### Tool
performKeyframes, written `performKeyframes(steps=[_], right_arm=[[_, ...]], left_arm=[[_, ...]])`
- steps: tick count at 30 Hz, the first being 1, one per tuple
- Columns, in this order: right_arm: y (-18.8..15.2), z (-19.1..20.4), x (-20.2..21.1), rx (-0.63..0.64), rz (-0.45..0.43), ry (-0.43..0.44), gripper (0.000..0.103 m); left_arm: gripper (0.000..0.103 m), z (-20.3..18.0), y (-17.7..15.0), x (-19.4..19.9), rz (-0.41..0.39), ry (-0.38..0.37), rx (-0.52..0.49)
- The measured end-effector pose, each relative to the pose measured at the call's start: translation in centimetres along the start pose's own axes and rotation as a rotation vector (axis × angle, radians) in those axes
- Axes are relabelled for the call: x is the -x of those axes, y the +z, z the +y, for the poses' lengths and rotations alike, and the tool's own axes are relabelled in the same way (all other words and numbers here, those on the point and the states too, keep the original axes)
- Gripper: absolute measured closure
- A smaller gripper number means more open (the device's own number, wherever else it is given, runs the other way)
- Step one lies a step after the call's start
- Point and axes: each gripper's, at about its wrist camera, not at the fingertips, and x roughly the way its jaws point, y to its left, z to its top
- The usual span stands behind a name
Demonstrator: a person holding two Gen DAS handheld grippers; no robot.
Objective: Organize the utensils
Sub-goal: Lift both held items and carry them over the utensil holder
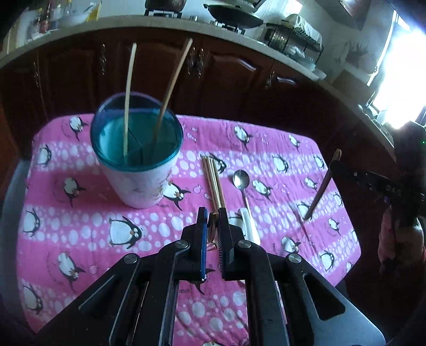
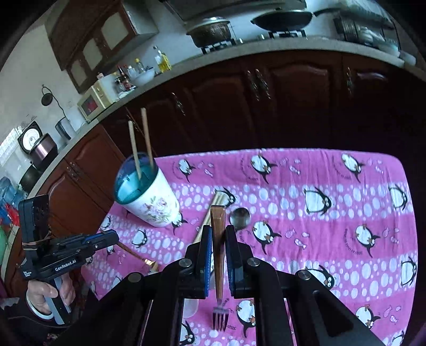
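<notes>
**Gripping cutlery over a penguin-print table**

Covering the table is a pink cloth (image 1: 80, 226) printed with penguins and white dots, set before dark wood cabinets (image 2: 293, 101) under a pale countertop (image 2: 266, 46) carrying a wok (image 2: 282, 18), a pot (image 2: 210, 30) and bottles; bright window light floods the right edge of the left view.

The left gripper (image 1: 212, 213) is clamped on a wood-handled utensil (image 2: 138, 256) angled down towards the cloth. The right gripper (image 2: 218, 231) is closed on a wood-handled fork (image 2: 217, 244), tines hanging near the cloth.

A teal-rimmed holder (image 1: 138, 170) stands at the table's far left with two chopsticks (image 1: 129, 87) upright inside. Loose chopsticks (image 1: 211, 178) and a spoon (image 1: 241, 179) lie just beside it.
</notes>
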Motion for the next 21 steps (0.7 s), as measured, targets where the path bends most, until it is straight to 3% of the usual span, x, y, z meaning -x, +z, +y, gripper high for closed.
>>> performKeyframes(steps=[21], right_arm=[[7.5,8.4,2.8,0.128,-0.149,0.113,0.094]], left_arm=[[0.097,2.4,4.7,6.2,-0.134,0.027,0.027]])
